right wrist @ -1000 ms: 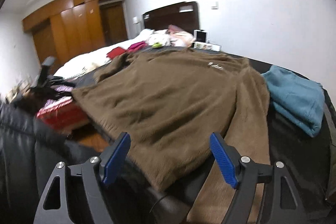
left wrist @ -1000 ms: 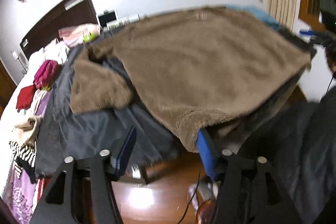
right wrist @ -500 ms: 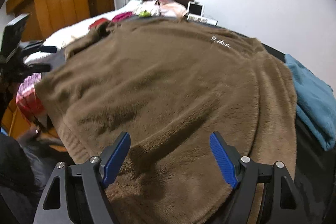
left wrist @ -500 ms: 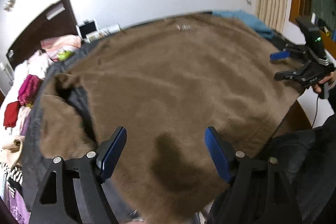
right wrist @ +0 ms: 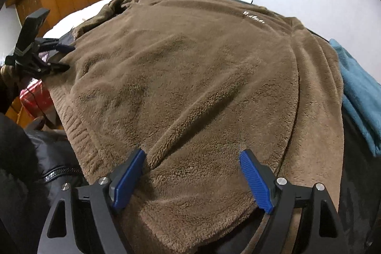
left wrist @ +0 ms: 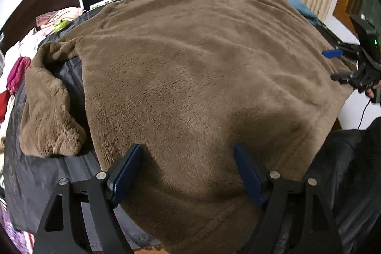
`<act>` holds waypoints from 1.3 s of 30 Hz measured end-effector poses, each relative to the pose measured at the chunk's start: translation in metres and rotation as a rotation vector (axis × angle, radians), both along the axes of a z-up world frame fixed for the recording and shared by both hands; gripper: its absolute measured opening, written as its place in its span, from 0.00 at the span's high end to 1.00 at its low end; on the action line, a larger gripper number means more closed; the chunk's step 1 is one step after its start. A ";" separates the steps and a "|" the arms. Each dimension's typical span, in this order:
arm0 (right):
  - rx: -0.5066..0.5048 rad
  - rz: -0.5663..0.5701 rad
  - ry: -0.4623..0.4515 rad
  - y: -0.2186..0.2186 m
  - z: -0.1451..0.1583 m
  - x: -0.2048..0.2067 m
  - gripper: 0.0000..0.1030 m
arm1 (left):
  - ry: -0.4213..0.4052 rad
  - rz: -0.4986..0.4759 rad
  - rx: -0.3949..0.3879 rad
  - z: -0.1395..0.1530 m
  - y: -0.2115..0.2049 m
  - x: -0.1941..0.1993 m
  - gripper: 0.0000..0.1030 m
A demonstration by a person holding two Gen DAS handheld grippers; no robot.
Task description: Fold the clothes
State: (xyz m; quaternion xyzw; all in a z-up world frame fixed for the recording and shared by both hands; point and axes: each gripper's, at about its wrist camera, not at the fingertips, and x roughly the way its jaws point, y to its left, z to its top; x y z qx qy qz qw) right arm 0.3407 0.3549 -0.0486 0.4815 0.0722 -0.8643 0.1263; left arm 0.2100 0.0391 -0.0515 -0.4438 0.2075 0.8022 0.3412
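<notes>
Left wrist view: the brown fleece top [left wrist: 190, 77] lies spread front-up across the dark sheet [left wrist: 47, 173] of the bed, its hem toward the person and its collar toward the far wall. At the left, one sleeve [left wrist: 47, 111] lies bent and bunched on the sheet beside the body of the top. The left claw [left wrist: 188, 173] hangs over the hem with its jaws wide; they have just been opening, fleece lies beneath them, and the blue pads do not press on it, so it holds nothing. Farther right, at the hem's other corner, the right claw [left wrist: 333, 66] stands beside the cloth.

Right wrist view: the right claw [right wrist: 193, 173] is also spread wide, its jaws just opened a little more, gripping nothing. A diagonal crease [right wrist: 190, 118] runs up the fleece from its left pad, and the right sleeve [right wrist: 316, 111] lies flat along the body, next to a folded teal cloth [right wrist: 357, 92].

The step in hand looks like flattening before the first fold. To do it well, I would straighten the bunched left sleeve, draw out the crease toward the hem, then pinch only the upper layer at a sleeve or shoulder, so the sheet beneath is not caught.
</notes>
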 end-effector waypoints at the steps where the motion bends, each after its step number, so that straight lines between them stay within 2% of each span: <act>1: -0.008 0.002 -0.024 0.001 0.002 -0.003 0.19 | 0.008 -0.011 -0.017 0.002 0.003 -0.001 0.20; 3: -0.029 -0.003 -0.067 0.005 0.007 -0.009 0.18 | 0.060 -0.033 -0.058 0.012 0.010 -0.006 0.20; 5: -0.042 -0.022 -0.063 0.012 0.019 -0.015 0.18 | 0.104 -0.046 -0.073 0.026 0.017 -0.014 0.20; 8: -0.045 -0.070 -0.013 0.025 0.049 -0.029 0.18 | 0.119 -0.035 -0.038 0.053 0.027 -0.036 0.20; 11: -0.029 -0.125 0.030 0.037 0.077 -0.047 0.18 | 0.120 0.018 0.010 0.080 0.032 -0.067 0.18; 15: 0.030 -0.168 0.078 0.048 0.109 -0.078 0.18 | 0.072 0.119 0.091 0.105 0.032 -0.119 0.18; 18: 0.072 -0.190 0.108 0.052 0.131 -0.111 0.18 | 0.048 0.196 0.114 0.117 0.035 -0.160 0.18; 23: 0.005 -0.249 0.121 0.065 0.158 -0.179 0.18 | 0.006 0.231 0.157 0.126 0.055 -0.210 0.18; 28: 0.054 -0.310 0.110 0.068 0.156 -0.260 0.18 | 0.000 0.233 0.132 0.119 0.088 -0.251 0.18; 34: 0.152 -0.383 0.011 0.077 0.111 -0.352 0.18 | -0.078 0.275 0.105 0.087 0.121 -0.302 0.18; 37: 0.125 -0.411 -0.035 0.089 0.088 -0.384 0.18 | -0.117 0.302 0.100 0.069 0.132 -0.328 0.18; 39: 0.070 -0.428 -0.050 0.096 0.079 -0.400 0.18 | -0.140 0.322 0.108 0.060 0.138 -0.344 0.18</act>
